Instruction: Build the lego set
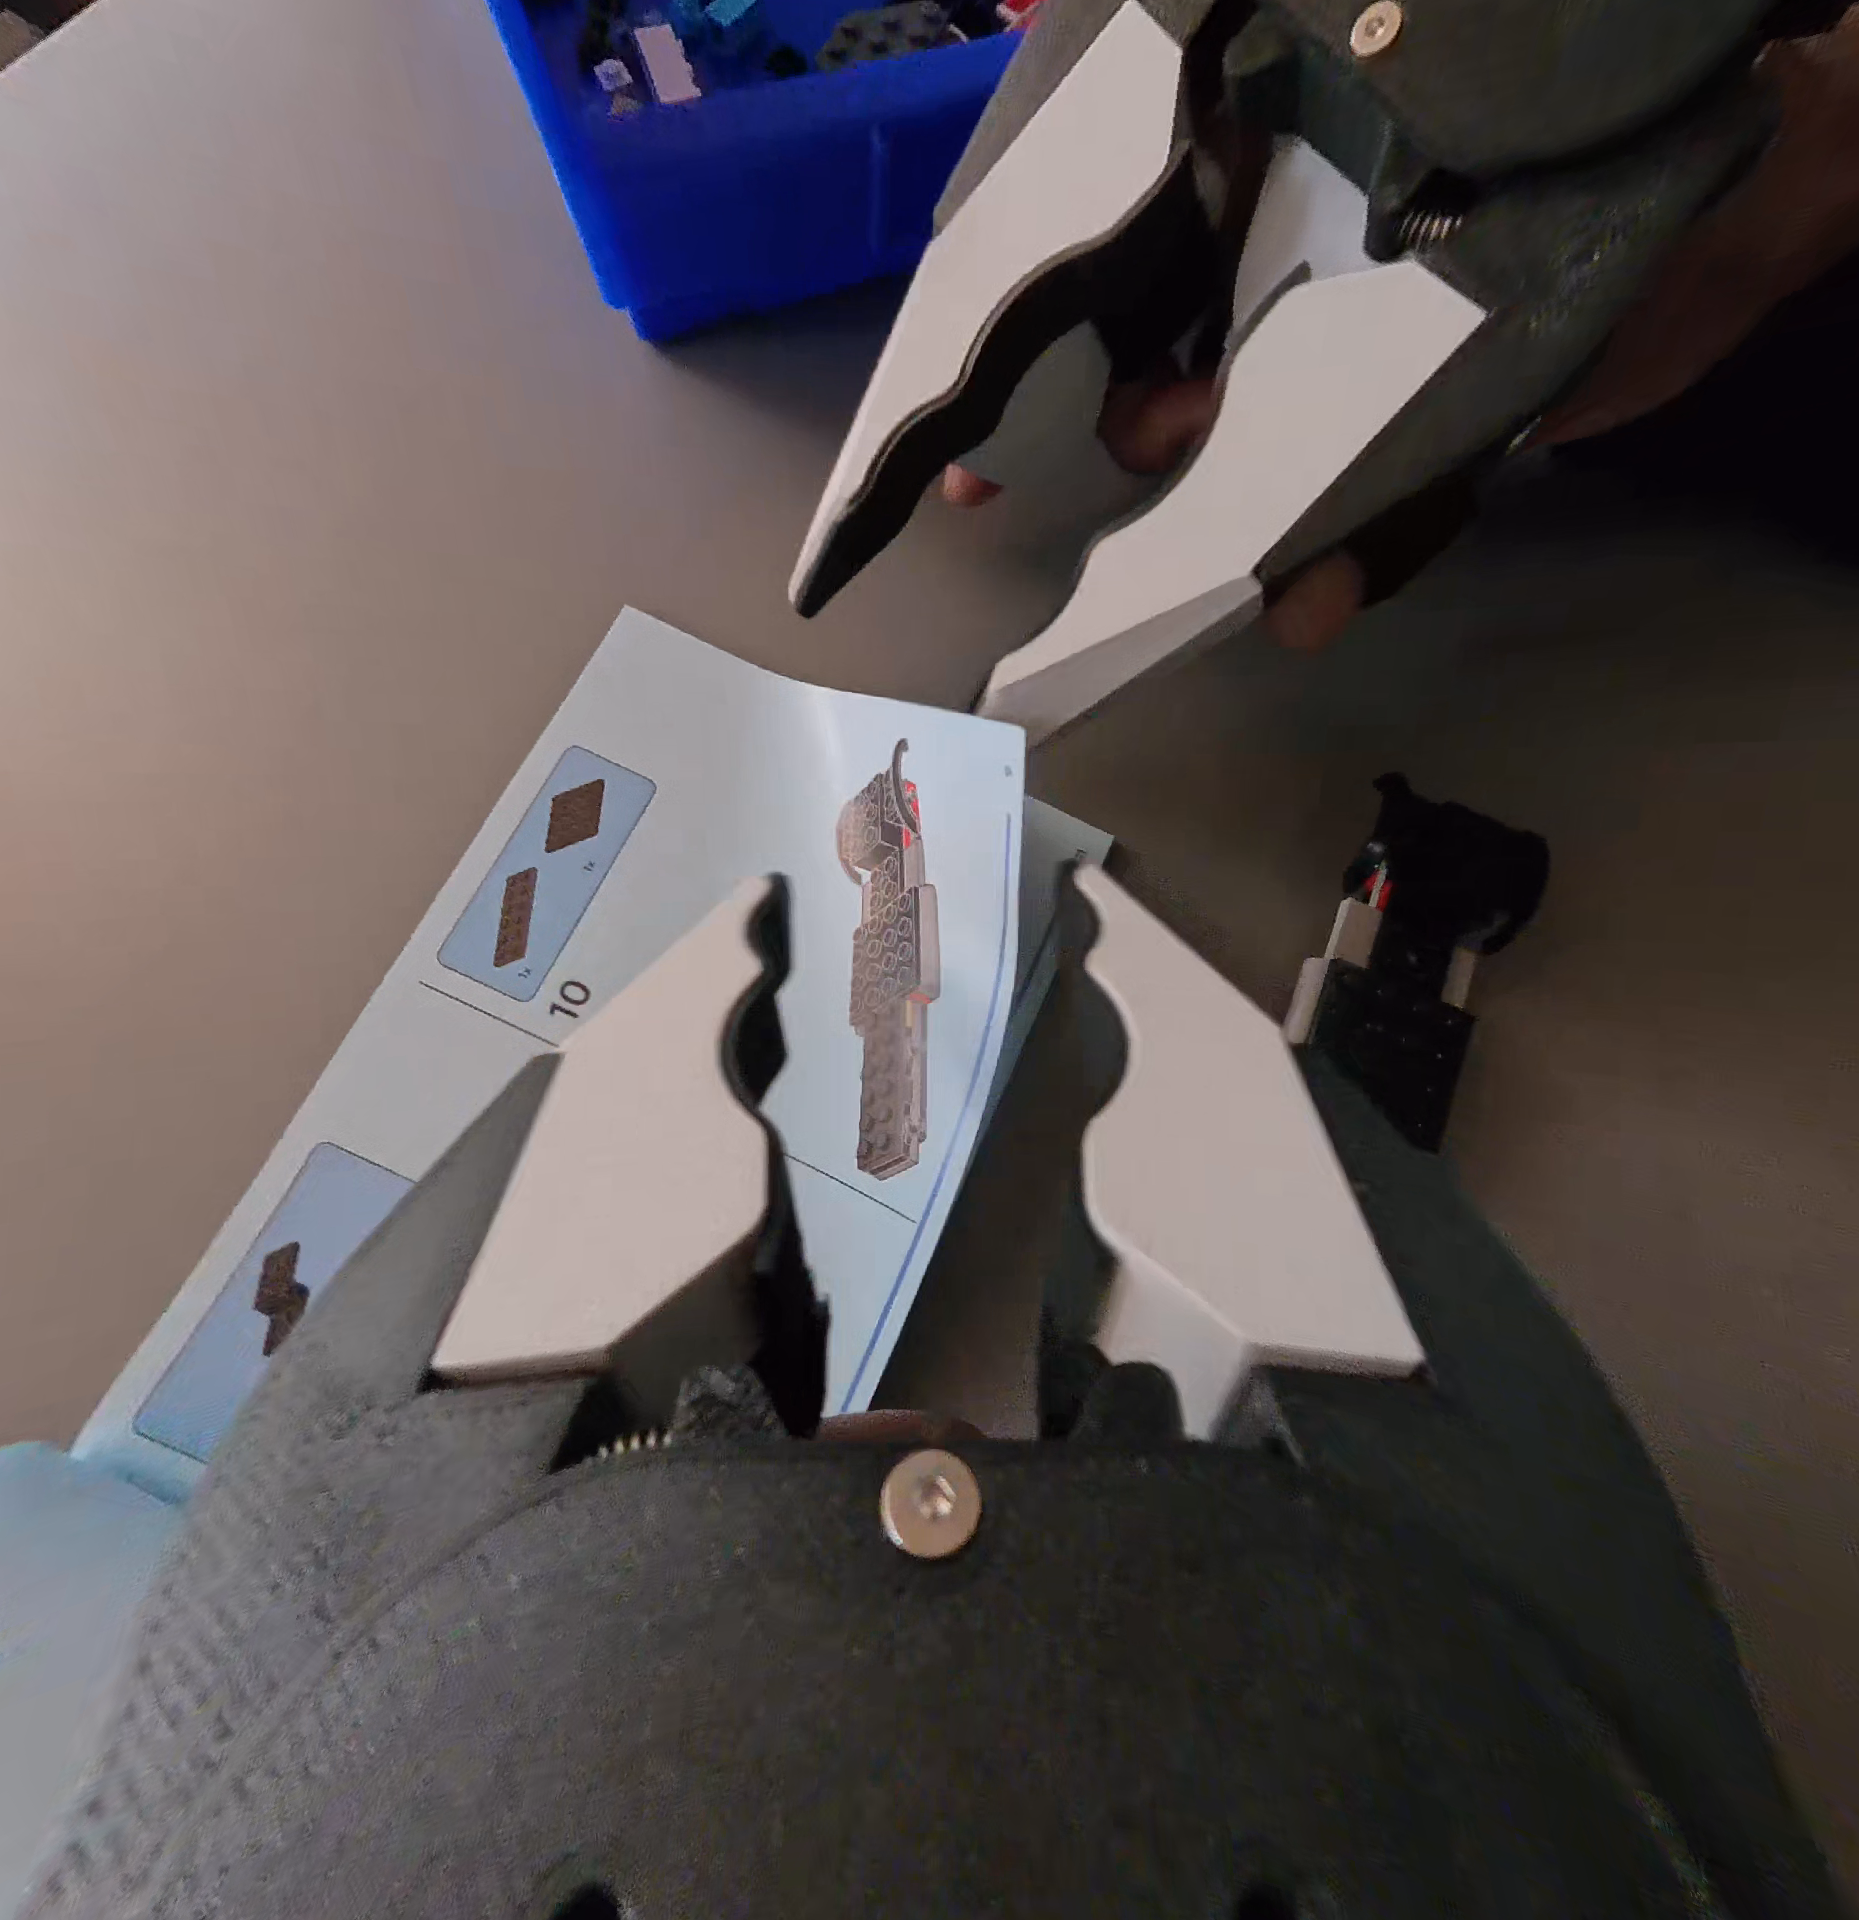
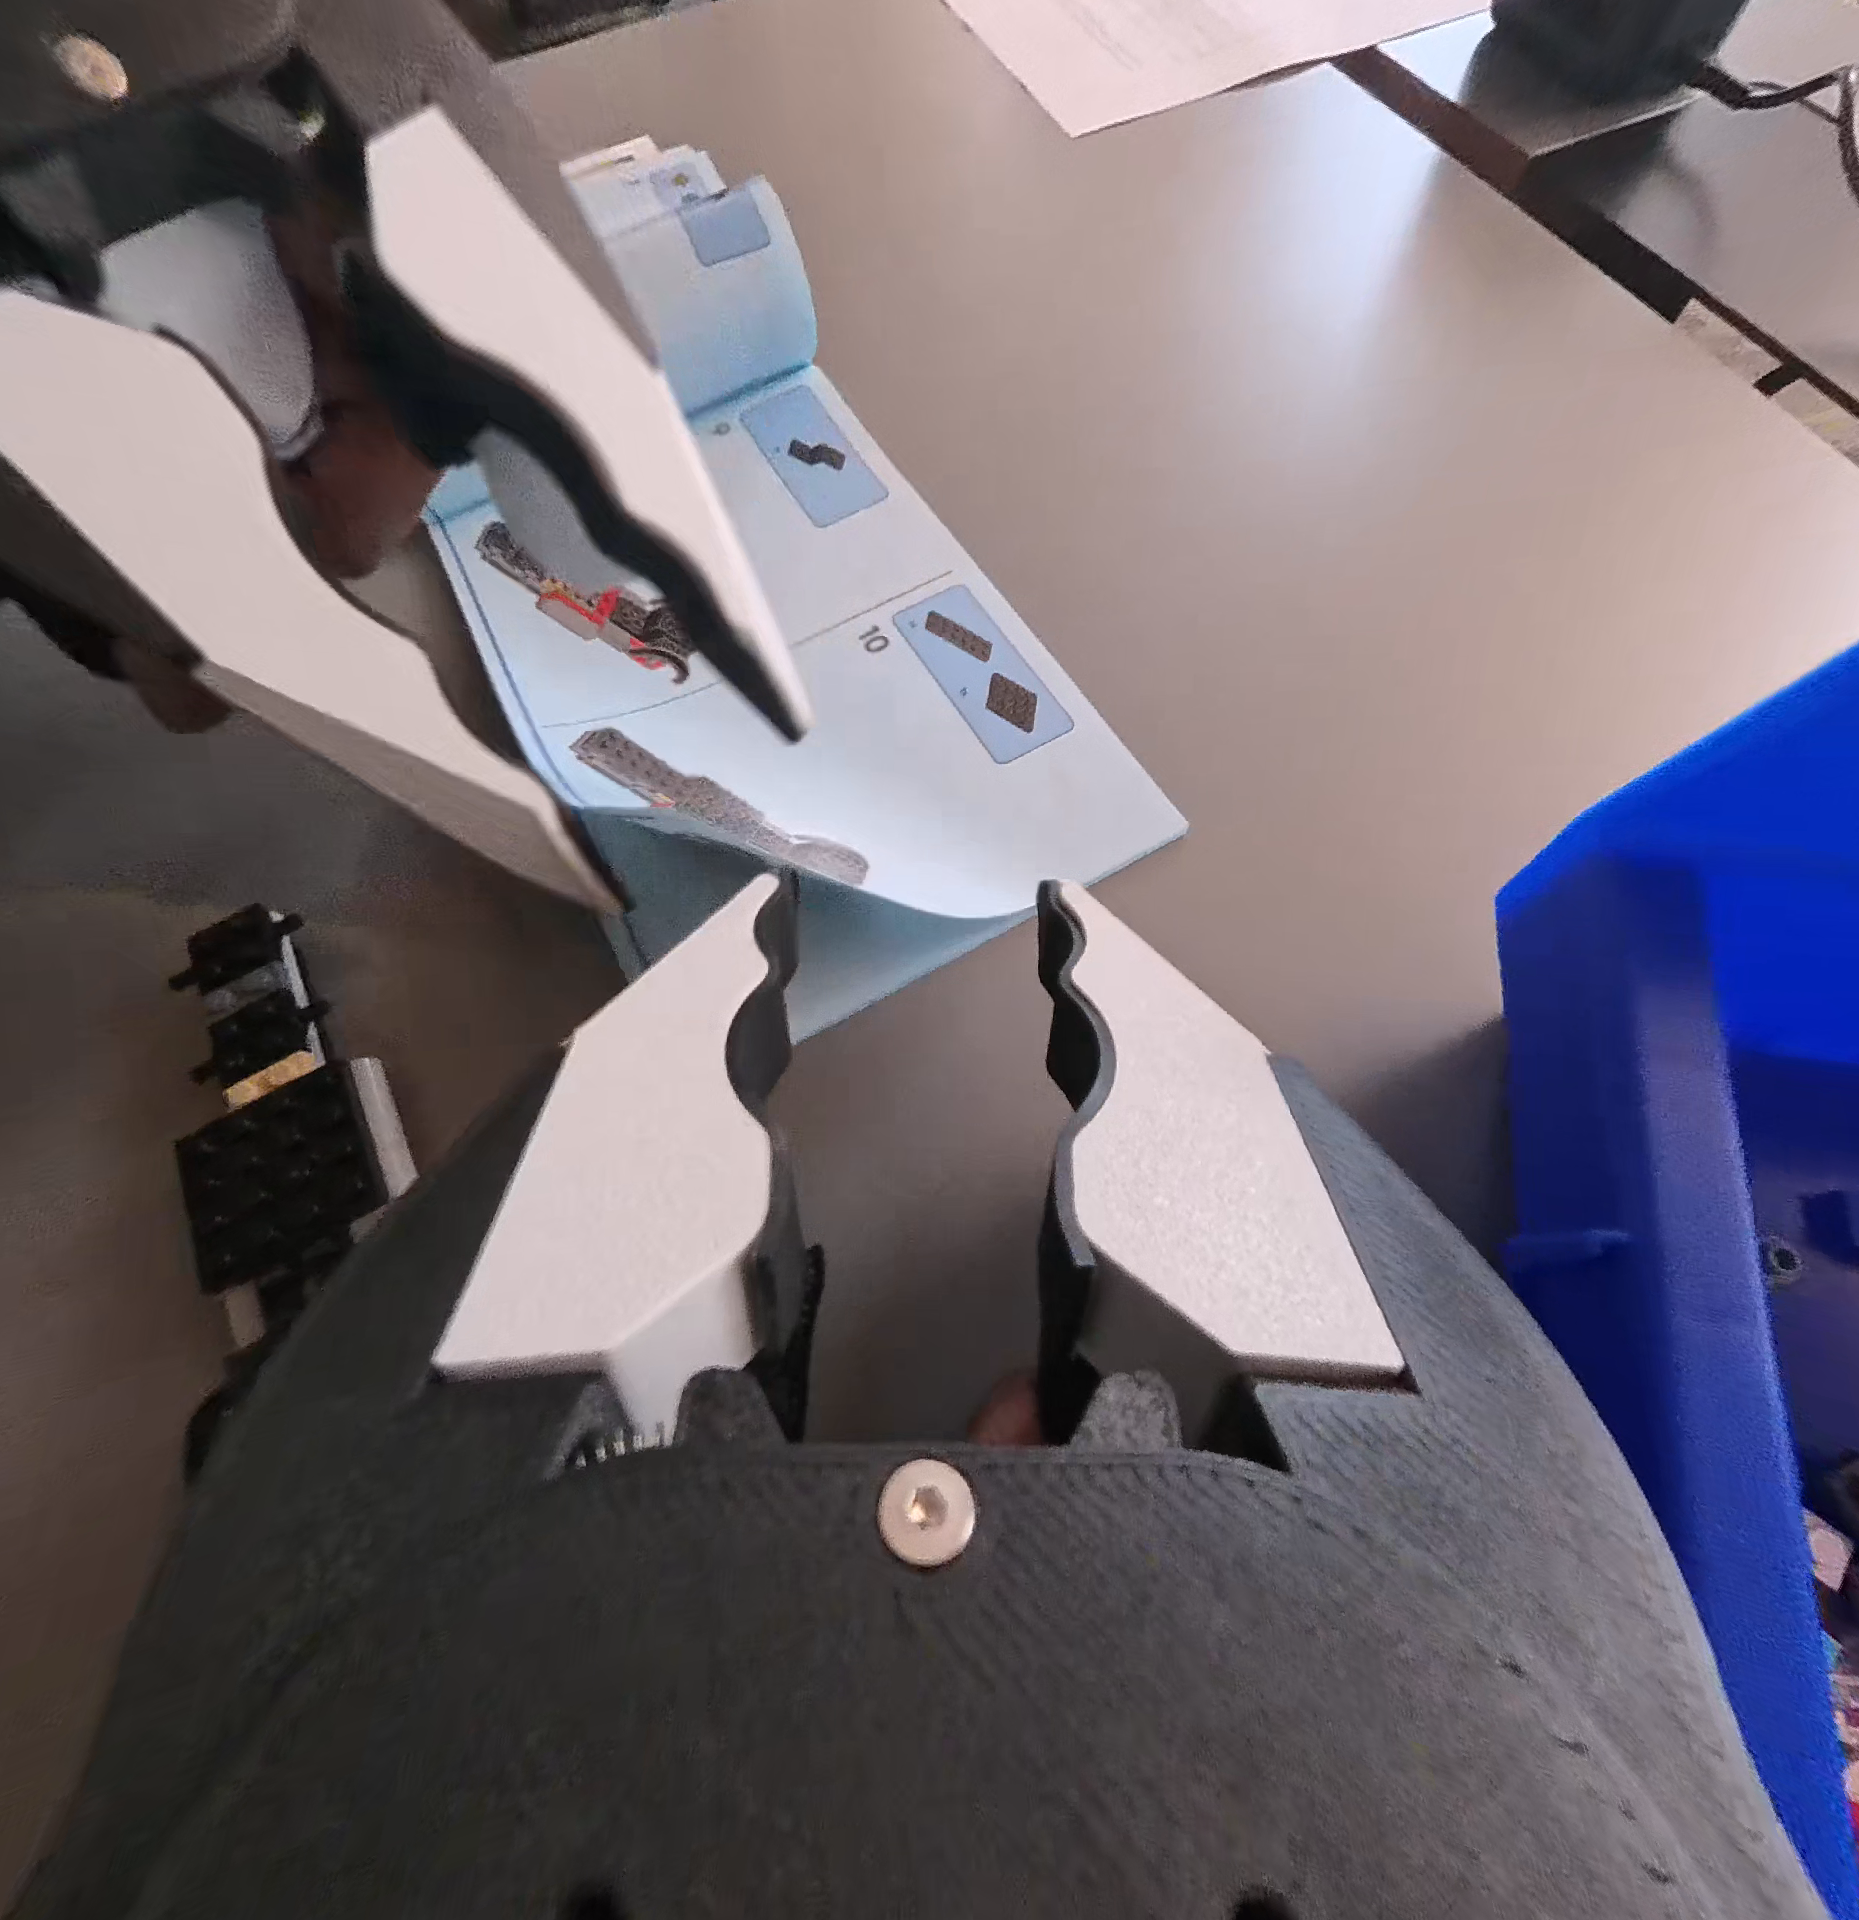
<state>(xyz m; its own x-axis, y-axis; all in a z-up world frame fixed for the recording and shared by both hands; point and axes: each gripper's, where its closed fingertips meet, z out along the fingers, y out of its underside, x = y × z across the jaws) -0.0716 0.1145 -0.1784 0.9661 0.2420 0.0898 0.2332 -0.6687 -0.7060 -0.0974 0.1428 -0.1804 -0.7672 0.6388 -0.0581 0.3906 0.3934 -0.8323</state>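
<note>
On the grey table [image 1: 281,436] we see a blue bin [image 1: 759,197] of mixed loose bricks. Both our left gripper [image 1: 920,883] and right gripper [image 2: 909,894] stand apart, empty, over the instruction booklet [image 1: 696,831]; the black lego model [image 1: 1413,966] lies beside it.

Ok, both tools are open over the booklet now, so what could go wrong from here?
1. The instruction booklet has a curled corner lifting off the table; a nudge from the right tool could flip the page or shift it.
2. The black partial build lies loose beside the booklet, close to the left tool; a sweep could knock it.
3. The blue bin crowds the right tool's side.
</note>
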